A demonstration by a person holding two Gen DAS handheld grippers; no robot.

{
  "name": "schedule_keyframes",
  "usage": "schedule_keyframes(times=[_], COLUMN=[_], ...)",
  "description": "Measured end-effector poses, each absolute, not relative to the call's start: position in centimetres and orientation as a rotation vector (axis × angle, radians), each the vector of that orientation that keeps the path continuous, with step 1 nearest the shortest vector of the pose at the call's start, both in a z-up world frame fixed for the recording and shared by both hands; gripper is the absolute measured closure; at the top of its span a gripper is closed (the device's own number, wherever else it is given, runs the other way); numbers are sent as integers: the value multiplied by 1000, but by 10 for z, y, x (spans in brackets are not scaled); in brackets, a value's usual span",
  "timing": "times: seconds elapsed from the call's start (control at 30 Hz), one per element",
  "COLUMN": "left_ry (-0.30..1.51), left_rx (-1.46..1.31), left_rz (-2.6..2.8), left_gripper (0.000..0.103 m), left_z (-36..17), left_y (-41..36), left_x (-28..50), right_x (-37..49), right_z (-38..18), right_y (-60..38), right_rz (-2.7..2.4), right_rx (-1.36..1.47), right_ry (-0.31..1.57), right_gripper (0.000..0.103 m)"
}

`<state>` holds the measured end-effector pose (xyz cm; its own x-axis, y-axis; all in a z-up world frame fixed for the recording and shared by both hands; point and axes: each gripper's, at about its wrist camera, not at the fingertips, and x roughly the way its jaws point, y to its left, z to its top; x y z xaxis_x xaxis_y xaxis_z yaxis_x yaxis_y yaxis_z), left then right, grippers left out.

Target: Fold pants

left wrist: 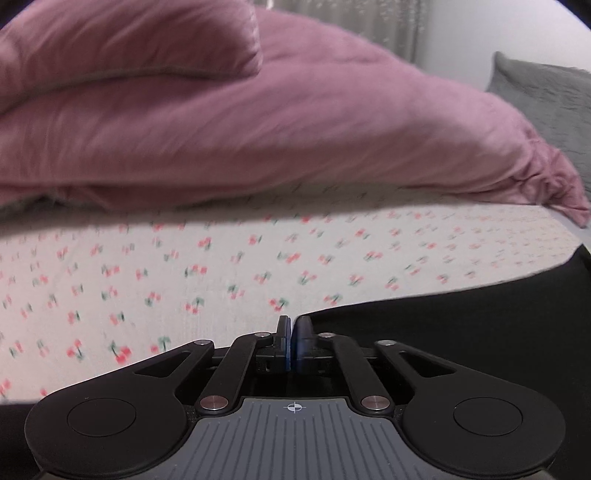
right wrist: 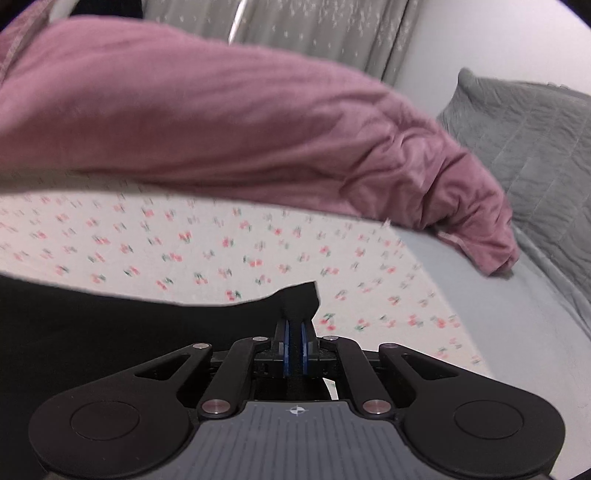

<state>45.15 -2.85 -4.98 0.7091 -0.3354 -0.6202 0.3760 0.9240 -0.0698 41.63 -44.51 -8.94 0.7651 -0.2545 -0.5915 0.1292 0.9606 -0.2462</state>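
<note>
Containers: none show in either view; everything lies on one bed.
Pants [right wrist: 74, 325]: black, matte cloth with no visible pattern. In the right wrist view they fill the 7 to 9 o'clock part, with a raised corner pulled up toward centre. In the left wrist view they spread from centre out to 3 o'clock.
Right gripper [right wrist: 295, 345]: jaws nearly together, blue pads pinching a thick ribbed black edge of the pants that runs between them and stands up past the tips.
Left gripper [left wrist: 290, 343]: jaws drawn almost fully together, only a thin slit between the blue pads. The black edge of the pants meets the tips at the 1 o'clock side; whether cloth is actually caught between the pads cannot be told.
Sheet [left wrist: 221, 266]: pale cream, flat and smooth, printed all over with small red cherries on green stems; blurred.
Duvet [left wrist: 258, 122]: dusty pink, soft, bulky and creased, heaped across 10 to 2 o'clock in both views, tapering to a gathered corner at the right.
Pillow [right wrist: 524, 125]: grey, quilted in stitched lines, at 2 o'clock behind the duvet's corner.
Curtain [right wrist: 314, 33]: grey-beige, pleated, with tiny pale marks, at 12 o'clock.
Wall [right wrist: 480, 40]: plain white, beside the curtain.
</note>
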Motion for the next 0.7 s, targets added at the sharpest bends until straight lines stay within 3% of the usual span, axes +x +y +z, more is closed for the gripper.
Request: schedule_keyframes(times=[0.03,0.1,0.2,0.23,0.27,0.37,0.47,0.5,0.57,0.6,0.7], left_ry=[658,656,625,609,593,584,602,609,628,637,665], left_rx=[67,74,94,116,140,183,215,227,248,257,279], left_rz=[-387,-385,-402,-410,-428,-499,-557,-571,-596,-609,-632], left_gripper=[91,84,59,45,40,37,35,35,34,34,34], left_z=[-52,-49,-34,-28,-22,-10,-7,-8,-11,-14,-24], left_y=[-29,-30,-29,-30,-30,-33,-35,-35,-34,-33,-28], left_x=[451,447,435,428,418,386,352,339,318,307,285], right_x=[419,415,400,391,383,348,317,310,300,295,291], right_z=[-94,-90,-70,-63,-57,-48,-53,-57,-68,-73,-75], right_y=[-447,-454,-475,-481,-488,-509,-518,-519,-521,-520,-513], right_rz=[-219,-243,-231,-229,-229,-211,-202,-196,-176,-162,-185], right_rx=[-196,-174,-87,-53,-21,56,116,130,163,172,81], right_ry=[682,668,680,691,704,732,787,803,851,863,851], right_gripper=[94,72,63,58,55,40,38,39,51,69,102])
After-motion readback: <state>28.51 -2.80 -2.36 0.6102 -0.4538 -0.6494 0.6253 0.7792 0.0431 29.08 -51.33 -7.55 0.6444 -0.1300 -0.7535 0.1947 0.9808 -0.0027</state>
